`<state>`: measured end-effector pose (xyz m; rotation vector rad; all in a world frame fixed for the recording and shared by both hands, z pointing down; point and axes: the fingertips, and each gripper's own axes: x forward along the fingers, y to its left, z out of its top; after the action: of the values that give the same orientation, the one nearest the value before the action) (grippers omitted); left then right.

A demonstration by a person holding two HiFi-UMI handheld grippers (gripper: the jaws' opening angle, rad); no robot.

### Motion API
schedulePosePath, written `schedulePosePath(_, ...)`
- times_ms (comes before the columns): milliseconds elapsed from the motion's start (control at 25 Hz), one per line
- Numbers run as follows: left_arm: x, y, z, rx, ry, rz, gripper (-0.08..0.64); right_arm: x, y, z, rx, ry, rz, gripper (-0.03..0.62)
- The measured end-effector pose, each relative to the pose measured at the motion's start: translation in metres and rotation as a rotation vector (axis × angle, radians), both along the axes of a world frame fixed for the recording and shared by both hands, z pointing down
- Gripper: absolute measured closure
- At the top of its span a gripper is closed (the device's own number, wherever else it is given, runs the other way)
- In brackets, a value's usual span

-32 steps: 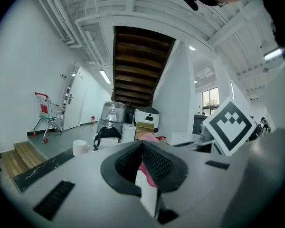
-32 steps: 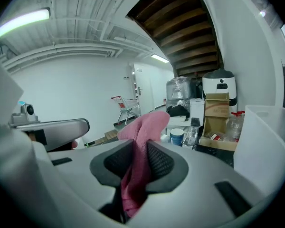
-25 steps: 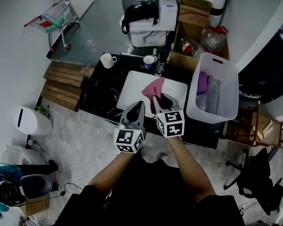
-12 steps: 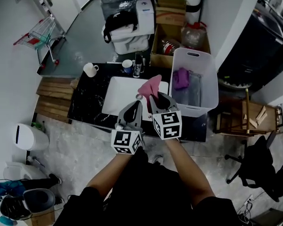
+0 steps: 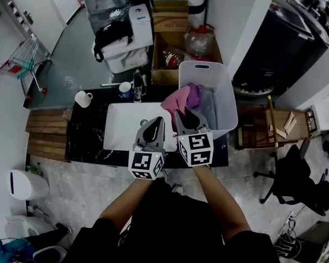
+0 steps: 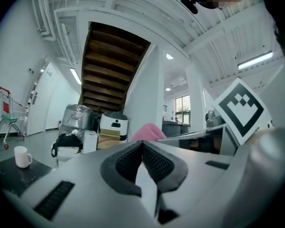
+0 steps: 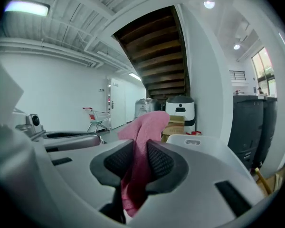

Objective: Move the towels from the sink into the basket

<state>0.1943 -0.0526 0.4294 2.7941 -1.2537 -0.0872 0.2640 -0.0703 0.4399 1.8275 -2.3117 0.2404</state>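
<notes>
Gripping pink towel point(image 7: 146, 127) — purple towel point(image 5: 193, 95), head view

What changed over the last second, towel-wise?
The right gripper, shut on the pink cloth towel, carried it rightward from above the white rectangular sink to the left rim of the white plastic basket. The left gripper, shut and empty, moved along beside it. Unchanged: the grip on the pink towel, and the purple towel lying in the basket.
</notes>
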Motion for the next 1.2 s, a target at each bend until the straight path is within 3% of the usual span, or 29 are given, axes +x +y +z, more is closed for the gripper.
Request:
schedulePosePath(240, 0.032, -0.025, -0.016, 0.042, 0.015, 0.083, 0.546, 0.028, -0.024, 0.002, -0.042, 0.011, 0.092, 0.494)
schedulePosePath(480, 0.058, -0.057, -0.021, 0.023, 0.056, 0.152, 0.546, 0.046, -0.048, 0.011, -0.089, 0.050, 0.152, 0.494)
schedulePosePath(680, 0.083, -0.069, -0.020, 0.018, 0.044, 0.205, 0.546, 0.085, -0.061, 0.023, -0.131, 0.054, 0.216, 0.494)
schedulePosePath(1000, 0.101, -0.100, -0.017, -0.009, 0.052, 0.134, 0.546, 0.135, -0.090, 0.064, -0.230, -0.046, 0.259, 0.492)
schedulePosePath(1200, 0.114, -0.108, -0.004, -0.058, 0.043, 0.109, 0.546, 0.156, -0.107, 0.082, -0.239, -0.082, 0.288, 0.491)
